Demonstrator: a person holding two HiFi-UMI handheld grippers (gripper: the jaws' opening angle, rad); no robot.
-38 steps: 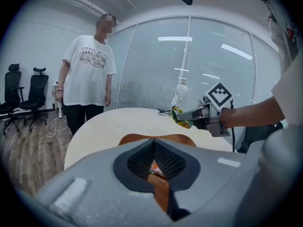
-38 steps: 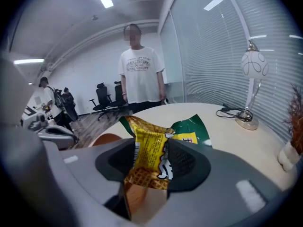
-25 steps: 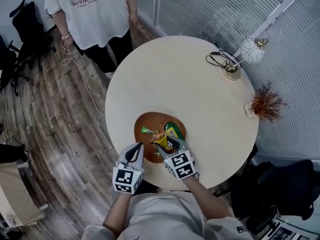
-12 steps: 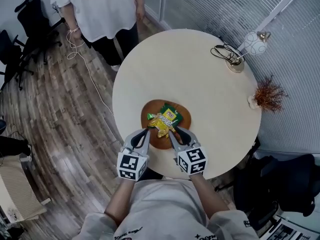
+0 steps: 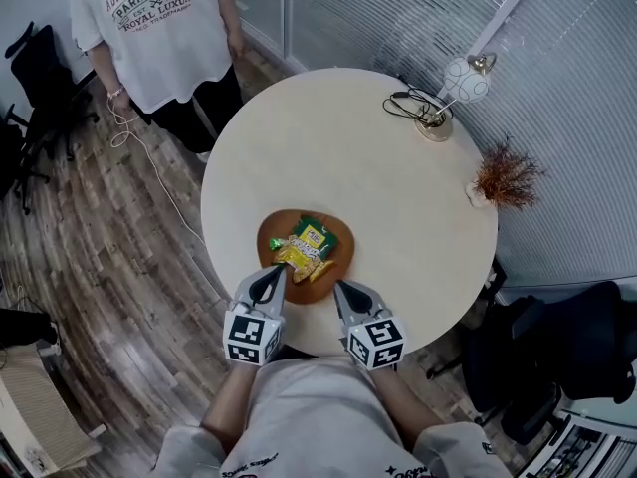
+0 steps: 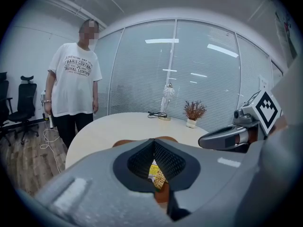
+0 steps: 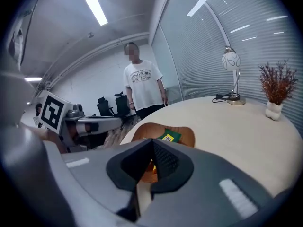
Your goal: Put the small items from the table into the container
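- Two grippers, left [image 5: 275, 274] and right [image 5: 339, 287]: both have jaws closed and empty, tips by the tray's near rim.
- One round table [image 5: 348, 147] on a wood floor, with glass walls behind. One person [image 5: 159, 28] stands by, near office chairs [image 5: 35, 58].
- One lamp [image 5: 463, 80] and one plant [image 5: 506, 179] stand at the table's far right edge.
- One tray [image 5: 344, 241] at the near edge holds a heap of packets [image 5: 307, 242]; their count is unclear.

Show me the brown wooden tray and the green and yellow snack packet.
brown wooden tray [image 5: 317, 275], head view, bare inner floor
green and yellow snack packet [image 5: 312, 237], head view, printed label
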